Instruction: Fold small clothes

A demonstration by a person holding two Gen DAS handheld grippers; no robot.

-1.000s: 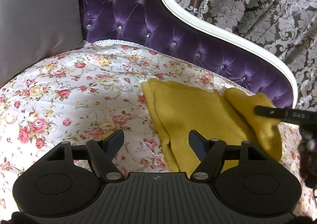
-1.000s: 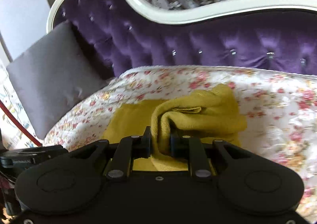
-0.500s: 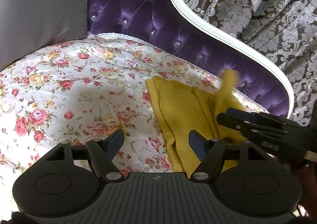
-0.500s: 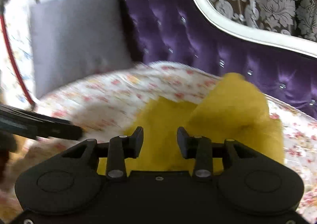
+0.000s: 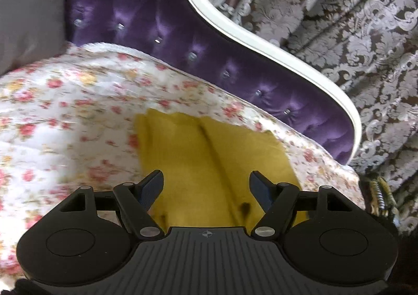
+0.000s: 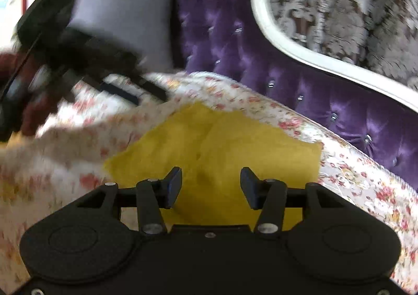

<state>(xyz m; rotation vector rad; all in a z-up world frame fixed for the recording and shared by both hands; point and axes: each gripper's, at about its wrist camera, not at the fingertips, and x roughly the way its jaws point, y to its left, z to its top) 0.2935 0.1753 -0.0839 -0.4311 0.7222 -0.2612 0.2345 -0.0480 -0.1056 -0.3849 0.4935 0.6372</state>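
item: yellow cloth (image 5: 209, 161) folded flat on the flowered cover (image 5: 65, 117), at twelve o'clock of both our tongs, left gripper (image 5: 206, 188) spread and empty, right gripper (image 6: 211, 186) opening, pinching nothing; risk: a low finger could snag and undo the fold.
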